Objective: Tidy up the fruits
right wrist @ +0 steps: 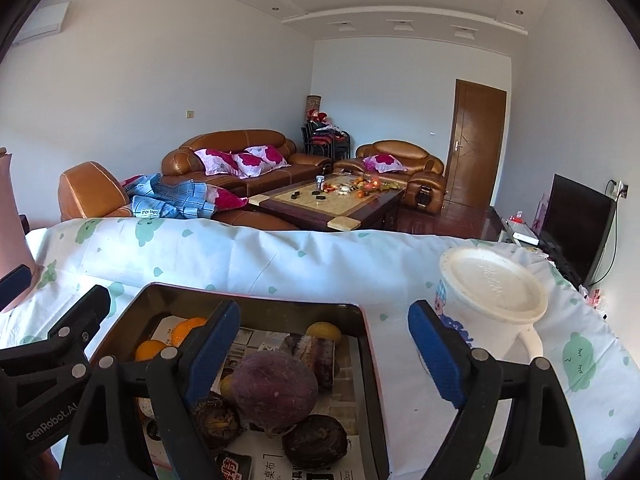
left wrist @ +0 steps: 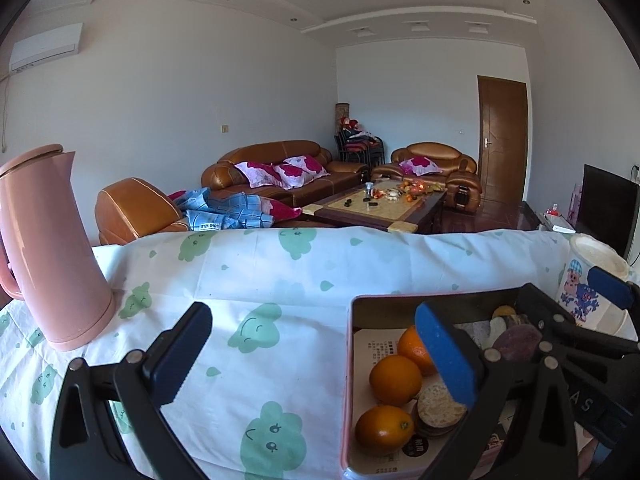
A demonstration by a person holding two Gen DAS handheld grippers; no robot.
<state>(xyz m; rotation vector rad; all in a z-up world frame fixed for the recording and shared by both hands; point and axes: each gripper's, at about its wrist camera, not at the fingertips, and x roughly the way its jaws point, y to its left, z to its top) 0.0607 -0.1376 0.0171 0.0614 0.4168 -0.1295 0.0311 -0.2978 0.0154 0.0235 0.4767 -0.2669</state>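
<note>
- Sunlit living-room furniture is filling the background, and a cloud-print cloth is covering the surface (left wrist: 280, 280) that I am working over.
- My left gripper (left wrist: 312, 360) is hanging with its fingers spread as wide as they go, gripping nothing; one finger is over bare cloth, the other over the tray's left half.
- My right gripper (right wrist: 324, 352) is also standing with its fingers well apart and empty, straddling the tray's right wall, with the purple fruit (right wrist: 276, 388) lying just below them, untouched.
- Just beyond the fingers, the pink-rimmed tray (right wrist: 248, 300) is holding all the fruit I can see: three oranges (left wrist: 394, 380) lined along its left side, and the purple fruit with two dark, wrinkled ones (right wrist: 314, 440) on the right.
- Further out, a pink jug (left wrist: 52, 248) is standing at the left and a white lidded cup (right wrist: 492, 292) just right of the tray.
- I am judging this as a pause between placements, with both hands free.
- My next move is calling for choosing one fruit, lowering the fingers around it and closing gently, since round fruit may roll and the soft dark ones may bruise.
</note>
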